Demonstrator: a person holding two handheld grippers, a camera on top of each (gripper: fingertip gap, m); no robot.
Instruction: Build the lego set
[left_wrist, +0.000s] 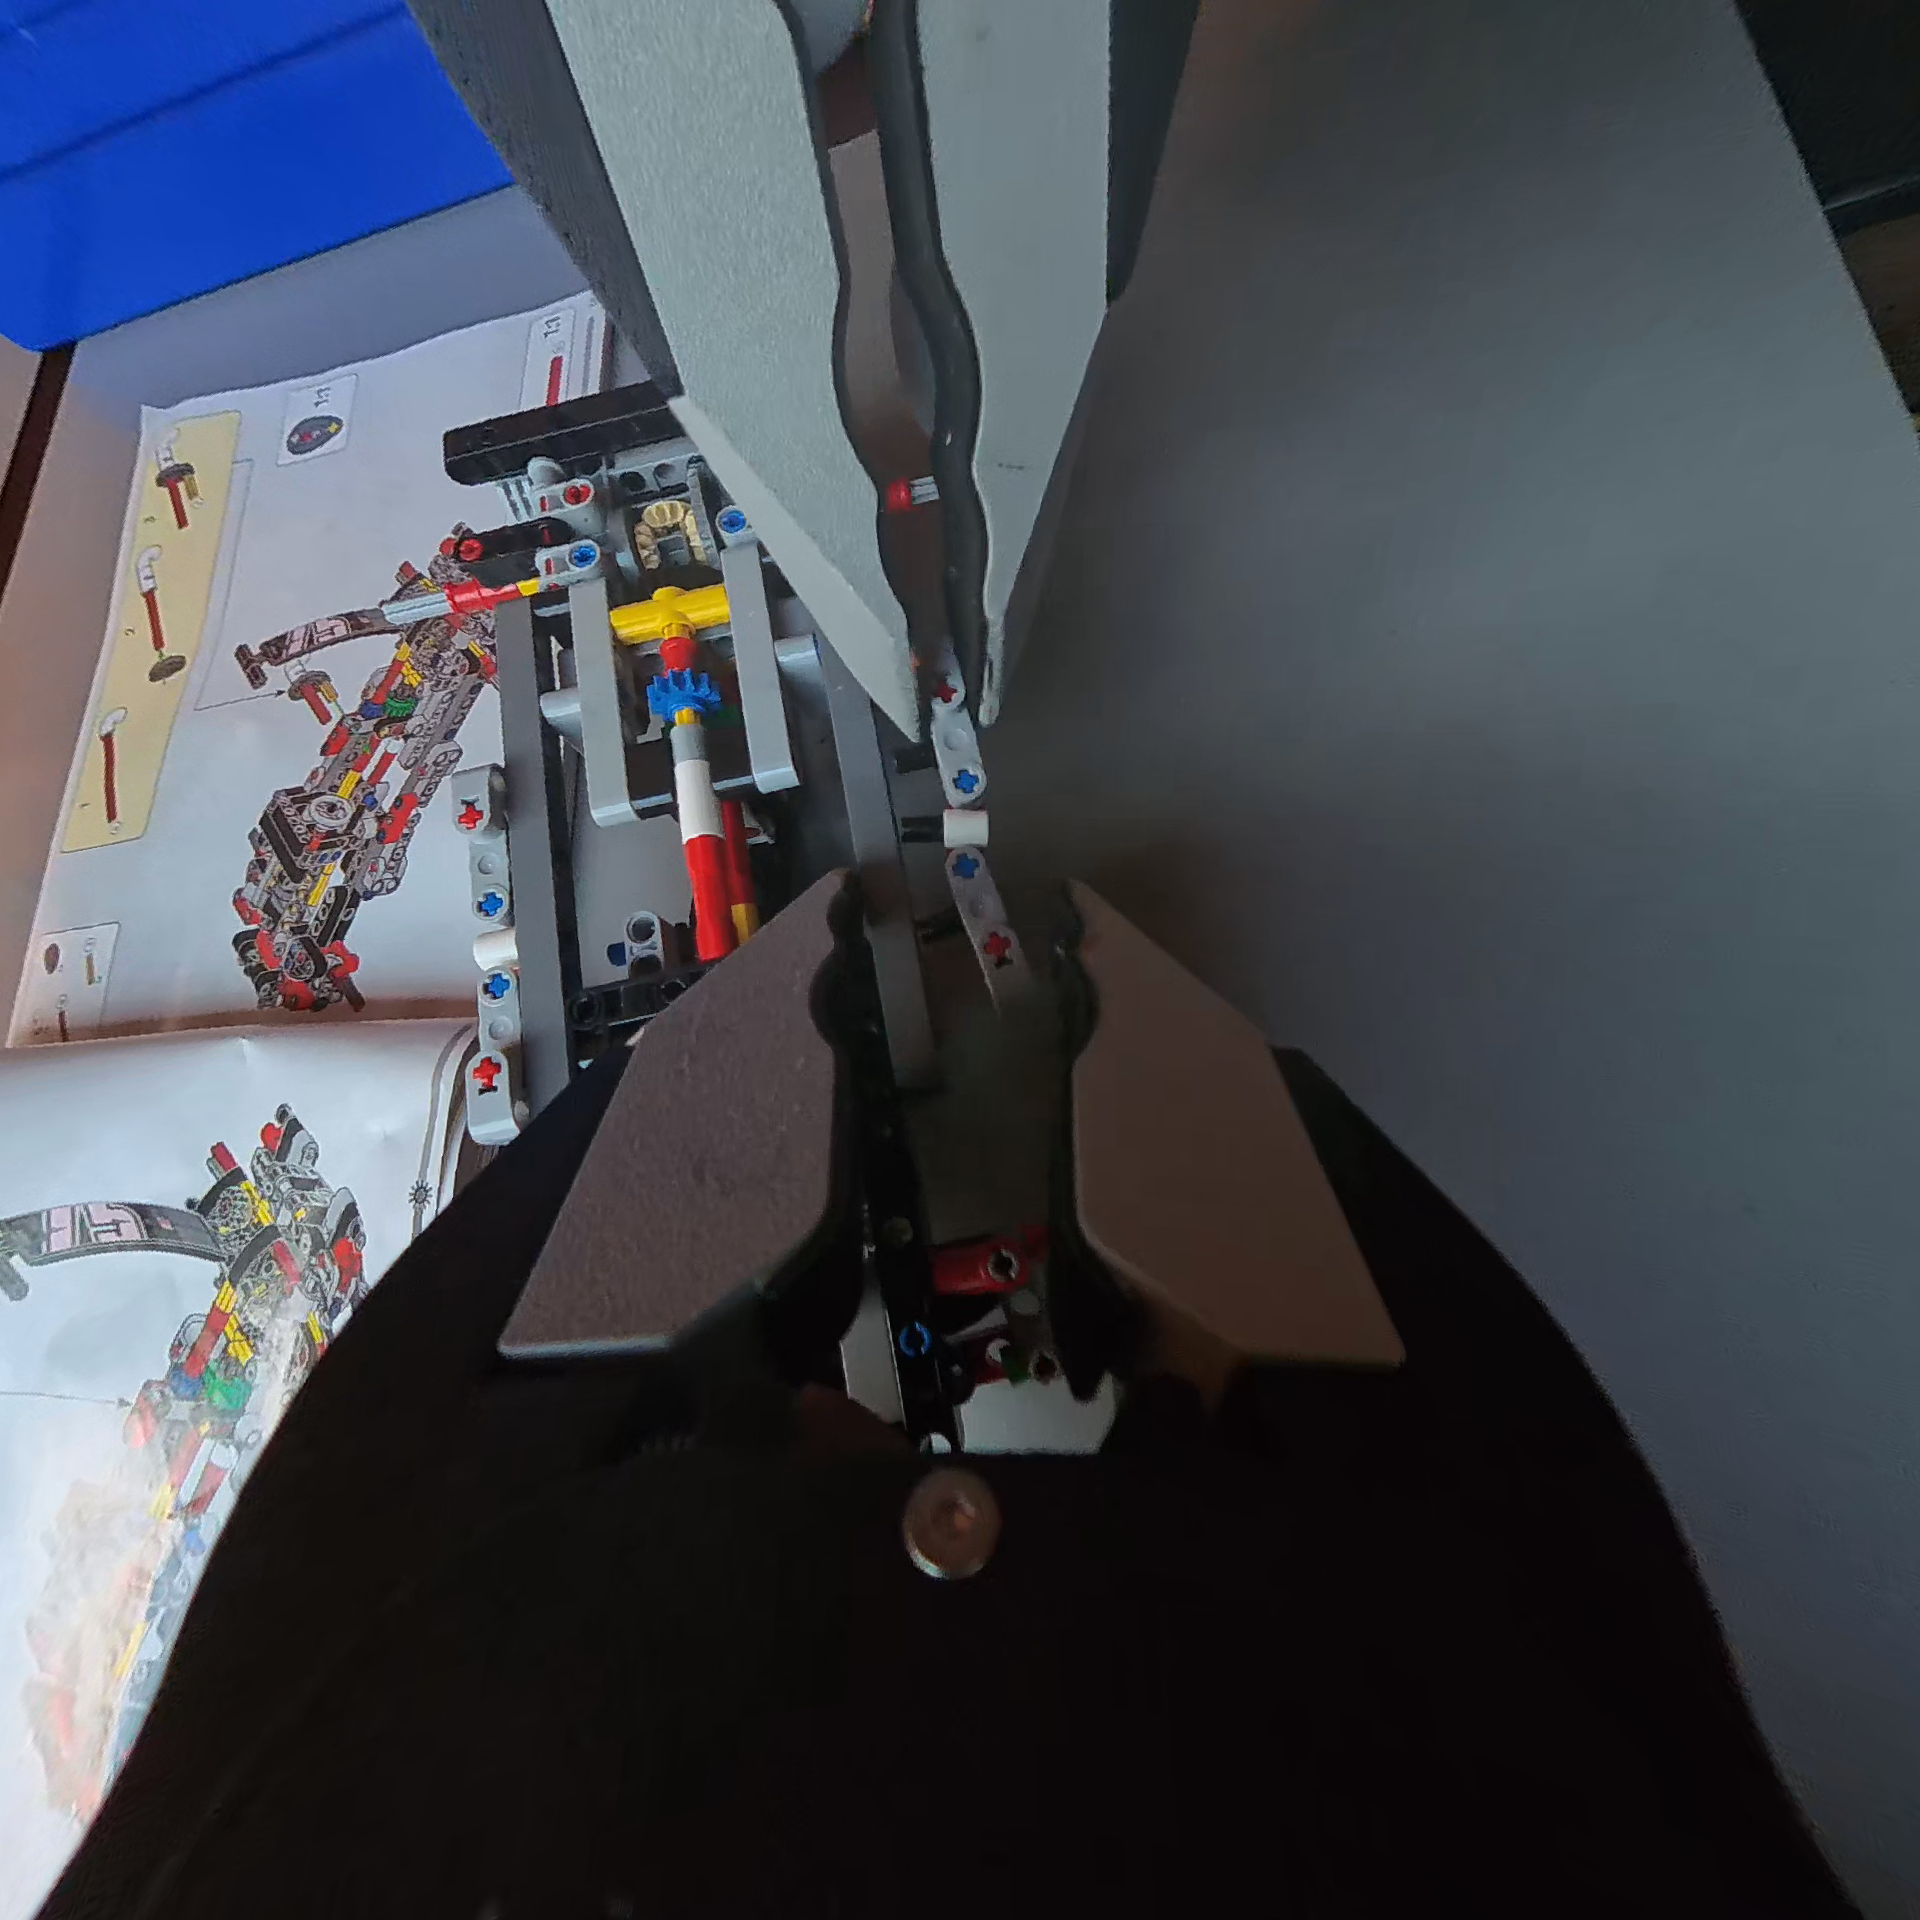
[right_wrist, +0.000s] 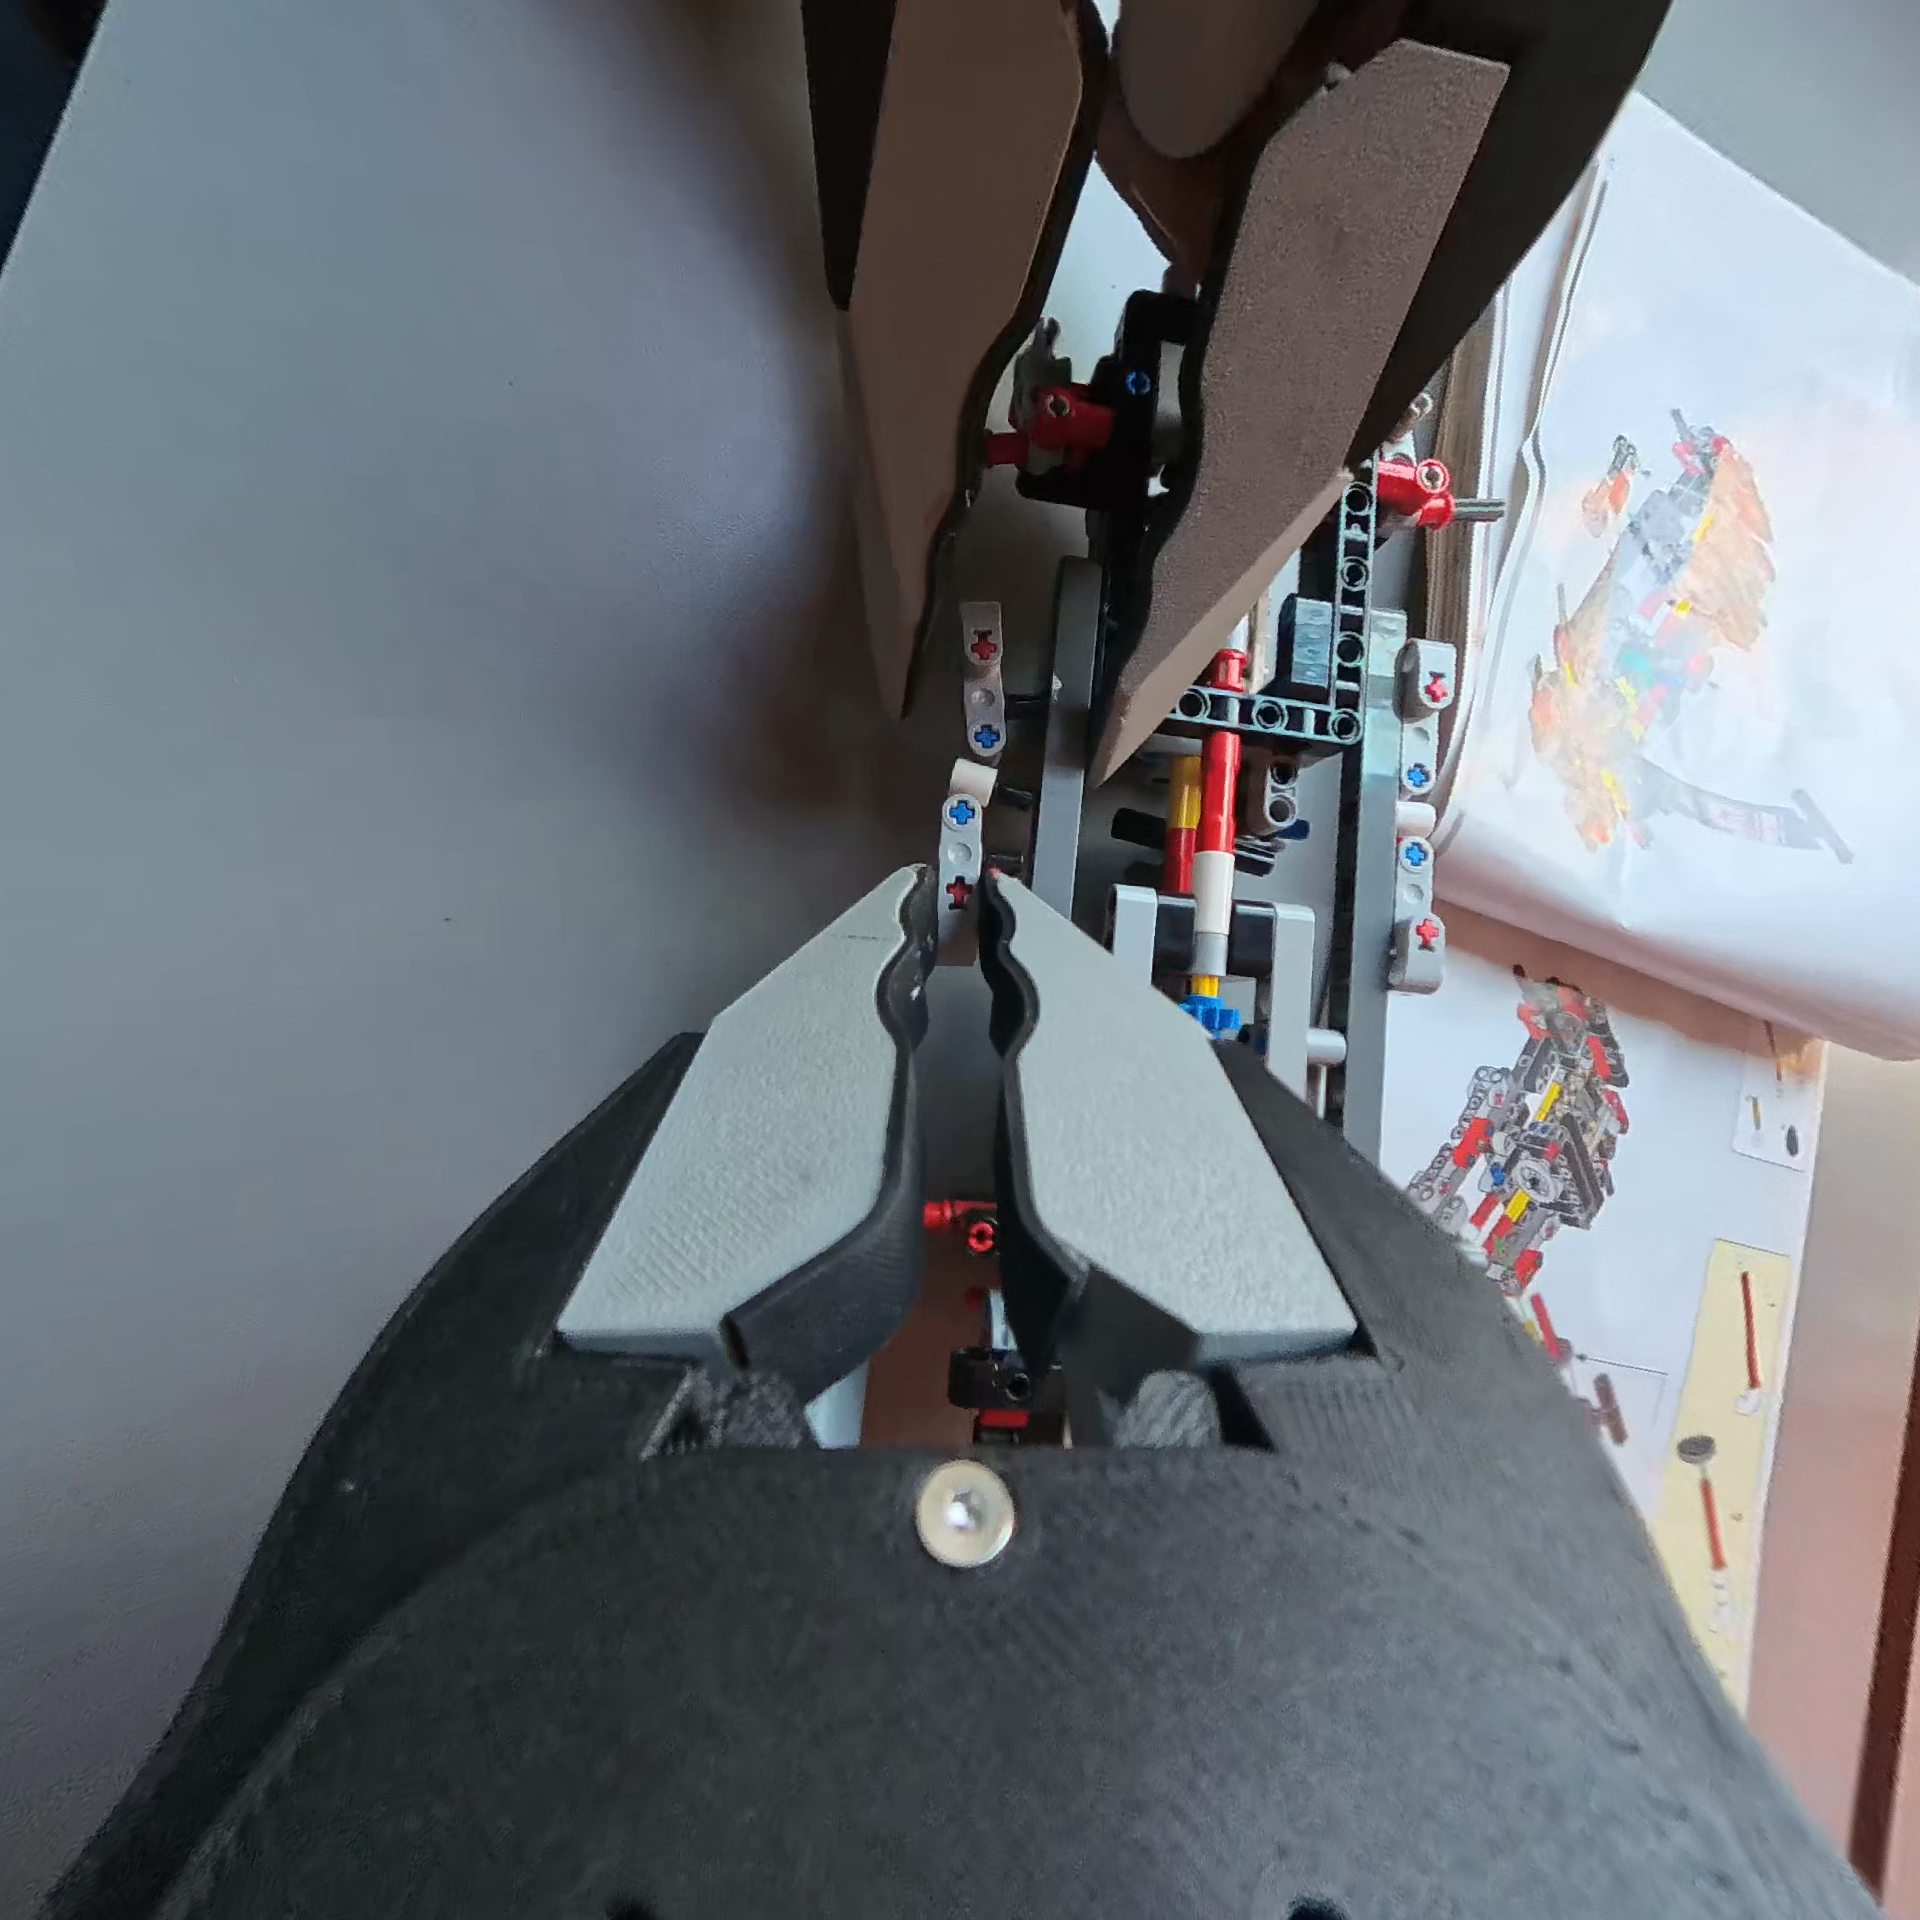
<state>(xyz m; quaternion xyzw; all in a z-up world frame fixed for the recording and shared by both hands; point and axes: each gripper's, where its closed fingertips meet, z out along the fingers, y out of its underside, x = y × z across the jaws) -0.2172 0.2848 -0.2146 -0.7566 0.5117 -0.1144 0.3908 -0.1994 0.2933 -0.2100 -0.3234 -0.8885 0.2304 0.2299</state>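
R gripper (right_wrist: 961, 894): clenched on the end of a small grey link (right_wrist: 958, 852) at the side of the brick model (right_wrist: 1226, 831). L gripper (left_wrist: 961, 935): part-closed astride the model's grey side beam (left_wrist: 883, 966) and a second grey link (left_wrist: 987, 925); pad contact can't be confirmed. Model lies on instruction booklet (left_wrist: 260, 727), grey counter (left_wrist: 1507, 727) beneath. Blue bin (left_wrist: 208, 156) beyond.

You see a grey brick-built frame (left_wrist: 525, 790) with black beams, blue and red cross-shaped pins, a blue gear (left_wrist: 681, 698), a yellow T-piece (left_wrist: 670, 613) and a red-and-white shaft (left_wrist: 707, 842). The table (left_wrist: 1455, 727) is plain grey. The instruction booklet (left_wrist: 260, 644) is white with a pale yellow panel and multicoloured diagrams. At the table's far corner sits a bright blue bin (left_wrist: 208, 156). Your left gripper (left_wrist: 961, 935) has brownish-grey fingers, your right gripper (right_wrist: 961, 894) light grey ones; both bodies are black.
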